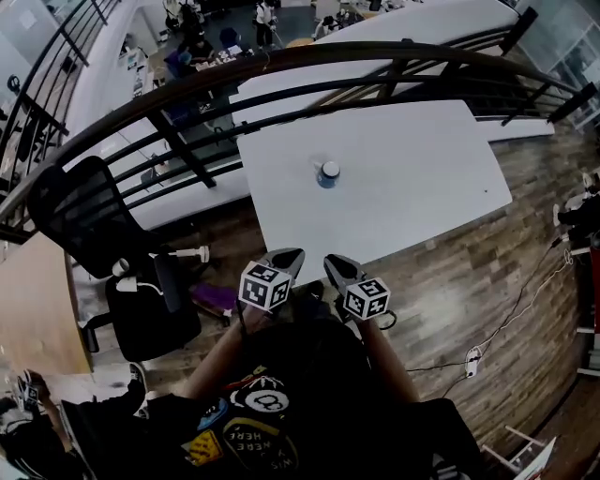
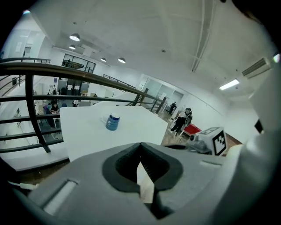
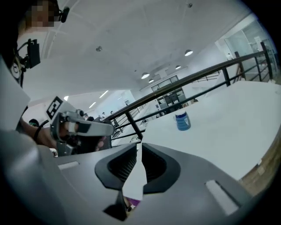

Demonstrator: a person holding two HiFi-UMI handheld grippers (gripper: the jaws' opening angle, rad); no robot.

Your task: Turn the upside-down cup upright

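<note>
A blue cup (image 1: 328,174) stands upside down, white base up, near the middle of the white table (image 1: 422,178). The left gripper view shows the cup (image 2: 112,122) ahead and left of centre, and in the right gripper view the cup (image 3: 182,121) is ahead and to the right. Both grippers hover side by side at the table's near edge, well short of the cup. My left gripper (image 1: 293,253) is shut and empty, tips meeting (image 2: 140,145). My right gripper (image 1: 330,262) holds nothing, and a thin slit shows between its tips (image 3: 139,144).
A black railing (image 1: 281,70) curves past the table's far and left sides. A black office chair (image 1: 103,225) stands on the left. Wooden floor with cables (image 1: 506,319) lies to the right. Another white table (image 1: 422,23) sits beyond the railing.
</note>
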